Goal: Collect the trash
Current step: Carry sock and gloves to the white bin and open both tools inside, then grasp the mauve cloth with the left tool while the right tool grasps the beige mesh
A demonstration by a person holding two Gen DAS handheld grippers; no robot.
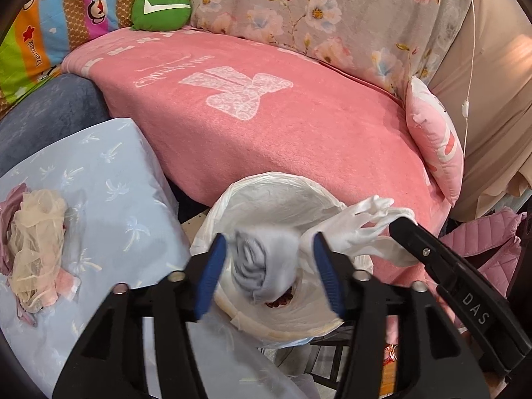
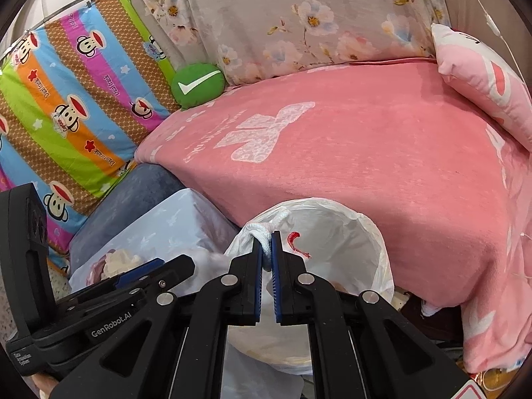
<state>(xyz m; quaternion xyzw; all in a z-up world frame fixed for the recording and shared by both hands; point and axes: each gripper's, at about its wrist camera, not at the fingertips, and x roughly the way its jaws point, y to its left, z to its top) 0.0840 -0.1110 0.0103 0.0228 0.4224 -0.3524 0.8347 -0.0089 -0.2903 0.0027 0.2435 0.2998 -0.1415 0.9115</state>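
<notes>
Pink blanket (image 1: 299, 126) under floral sheet (image 1: 316, 10); 1 green cushion (image 1: 161, 8) (white tick).

A pink blanket (image 1: 299, 126) with a white bow, a green round cushion (image 1: 161, 8), a grey floral sheet (image 1: 326, 10), a white bag (image 2: 342, 232).

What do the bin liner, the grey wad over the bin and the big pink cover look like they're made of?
Bin liner: thin white plastic film, glossy, crinkled and translucent. Grey wad between the open left hand-held gripper fingers: blurred, seemingly soft knit fabric or crumpled tissue, matte with folds. Pink cover: fleece or towelling, fuzzy nap, no shine. The right hand-held gripper pinches something white and woven at the liner's rim.
</notes>
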